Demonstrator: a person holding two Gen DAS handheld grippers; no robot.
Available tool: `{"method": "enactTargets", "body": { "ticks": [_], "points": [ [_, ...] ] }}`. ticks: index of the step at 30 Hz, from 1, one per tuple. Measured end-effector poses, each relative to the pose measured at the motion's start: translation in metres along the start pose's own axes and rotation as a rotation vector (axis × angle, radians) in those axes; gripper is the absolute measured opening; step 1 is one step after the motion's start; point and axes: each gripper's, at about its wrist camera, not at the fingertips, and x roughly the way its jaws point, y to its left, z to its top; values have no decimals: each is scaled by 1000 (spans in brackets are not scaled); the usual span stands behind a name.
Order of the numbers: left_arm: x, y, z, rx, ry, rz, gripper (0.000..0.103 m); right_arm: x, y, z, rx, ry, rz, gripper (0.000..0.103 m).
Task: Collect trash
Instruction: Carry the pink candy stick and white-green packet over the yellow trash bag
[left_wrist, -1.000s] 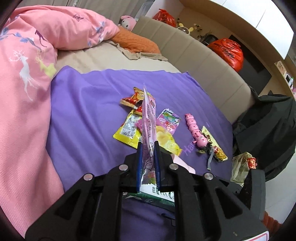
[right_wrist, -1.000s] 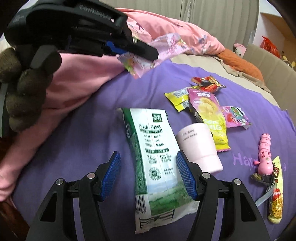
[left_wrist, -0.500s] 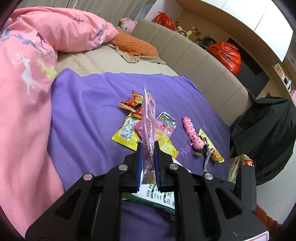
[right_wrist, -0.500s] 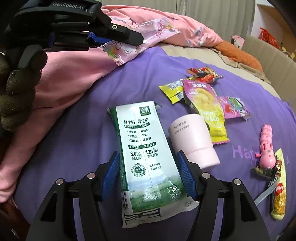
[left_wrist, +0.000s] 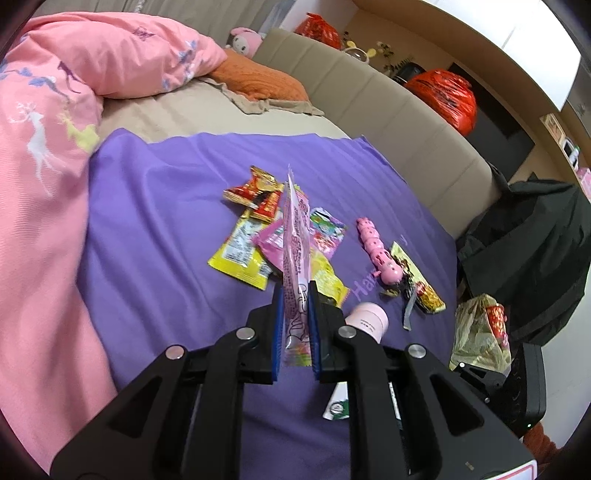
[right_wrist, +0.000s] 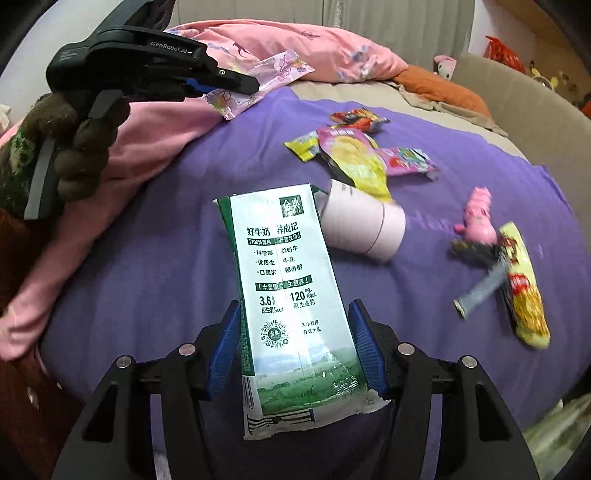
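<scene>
Right tool (right_wrist: 295, 347) clamps a flattened green-and-white milk carton (right_wrist: 291, 295) between its blue pads — jaws part-way closed on the carton's sides. Print reads "3.6", "120", "100mL" plus Chinese text and a round QR-style mark. Carton sits over the purple blanket (right_wrist: 166, 229), a pink cup (right_wrist: 364, 225) just beside it at 1 o'clock. Left tool (left_wrist: 295, 310) pinches a thin pink printed wrapper (left_wrist: 294, 258) edge-on, jaws nearly closed; its body reads "GenRobot.AI". Loose snack wrappers (left_wrist: 243, 254) lie on the blanket at 12 o'clock.
</scene>
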Motion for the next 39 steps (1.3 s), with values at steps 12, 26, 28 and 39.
{"method": "enactTargets", "body": {
  "ticks": [12,26,28,39],
  "points": [
    [1,-10,-3,21,1,-2,11,38,10,33,-80,89,130,56],
    [7,-31,-12,58,24,-19,11,-45,-20,32,28,-118,0,49],
    [9,-43,-14,72,34,-34,11,-67,-32,24,59,-166,-31,49],
    [33,-188,-26,278,71,-106,11,-184,-112,-48,209,-403,-225,49]
  ]
}}
